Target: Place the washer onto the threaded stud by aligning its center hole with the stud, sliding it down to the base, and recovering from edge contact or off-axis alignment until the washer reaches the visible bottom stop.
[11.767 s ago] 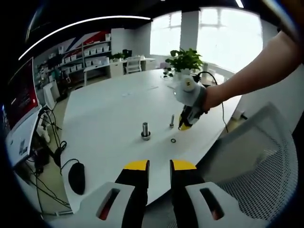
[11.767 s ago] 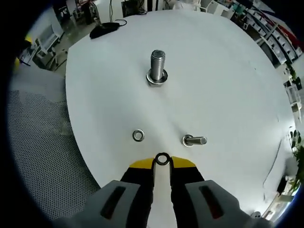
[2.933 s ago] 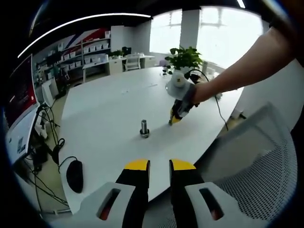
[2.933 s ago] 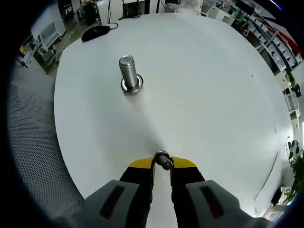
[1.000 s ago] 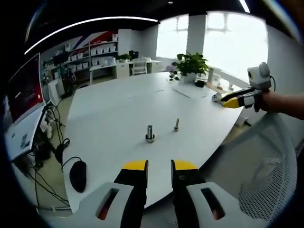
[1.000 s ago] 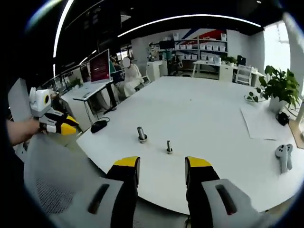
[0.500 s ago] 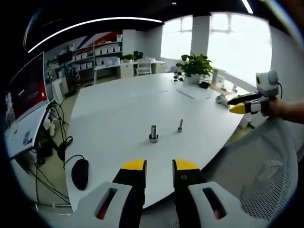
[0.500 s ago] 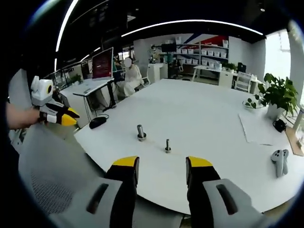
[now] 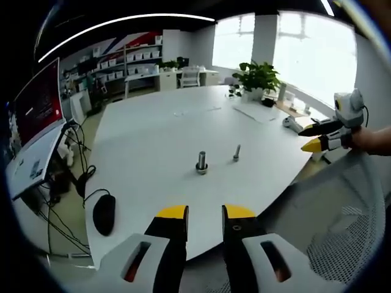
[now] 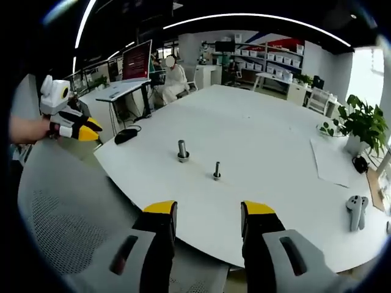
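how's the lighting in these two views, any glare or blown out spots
Left gripper view: the windows behind the plant are blown out white, and the table is evenly lit. Right gripper view: softer light, with a curved ceiling light strip bent by fisheye distortion.

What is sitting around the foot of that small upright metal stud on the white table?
A slightly wider metal ring or base shows at the foot of the small upright metal stud on the white table; too small to tell whether it is a washer.
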`<move>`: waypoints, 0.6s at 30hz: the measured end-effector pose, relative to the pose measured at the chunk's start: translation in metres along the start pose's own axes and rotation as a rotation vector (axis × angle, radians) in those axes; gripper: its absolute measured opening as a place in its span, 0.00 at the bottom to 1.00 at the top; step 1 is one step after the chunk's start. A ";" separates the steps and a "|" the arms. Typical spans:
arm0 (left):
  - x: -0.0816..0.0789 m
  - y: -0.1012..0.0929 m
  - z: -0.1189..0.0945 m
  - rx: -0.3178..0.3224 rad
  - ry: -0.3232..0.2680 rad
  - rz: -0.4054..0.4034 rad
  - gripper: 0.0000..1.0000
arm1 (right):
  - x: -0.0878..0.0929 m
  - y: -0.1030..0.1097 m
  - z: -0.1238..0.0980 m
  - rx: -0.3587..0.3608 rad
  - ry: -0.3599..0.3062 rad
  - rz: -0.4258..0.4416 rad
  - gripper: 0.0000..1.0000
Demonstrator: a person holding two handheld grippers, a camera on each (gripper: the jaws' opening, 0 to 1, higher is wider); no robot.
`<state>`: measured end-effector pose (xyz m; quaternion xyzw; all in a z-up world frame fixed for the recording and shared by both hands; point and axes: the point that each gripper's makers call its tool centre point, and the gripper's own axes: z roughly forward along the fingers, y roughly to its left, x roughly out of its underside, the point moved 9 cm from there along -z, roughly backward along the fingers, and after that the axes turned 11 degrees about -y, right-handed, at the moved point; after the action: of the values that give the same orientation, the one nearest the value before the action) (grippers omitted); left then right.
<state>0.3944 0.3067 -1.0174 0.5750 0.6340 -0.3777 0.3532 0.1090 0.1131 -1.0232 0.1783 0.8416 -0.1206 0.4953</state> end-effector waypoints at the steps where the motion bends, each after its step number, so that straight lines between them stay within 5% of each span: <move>1: 0.001 0.002 -0.001 -0.009 0.002 0.005 0.19 | 0.000 0.000 0.000 -0.001 0.000 -0.010 0.45; 18: 0.009 0.006 0.000 -0.037 0.053 -0.018 0.22 | 0.009 -0.008 0.007 0.039 0.046 0.045 0.44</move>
<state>0.3995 0.3110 -1.0254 0.5723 0.6552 -0.3538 0.3435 0.1065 0.1046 -1.0344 0.2094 0.8461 -0.1216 0.4749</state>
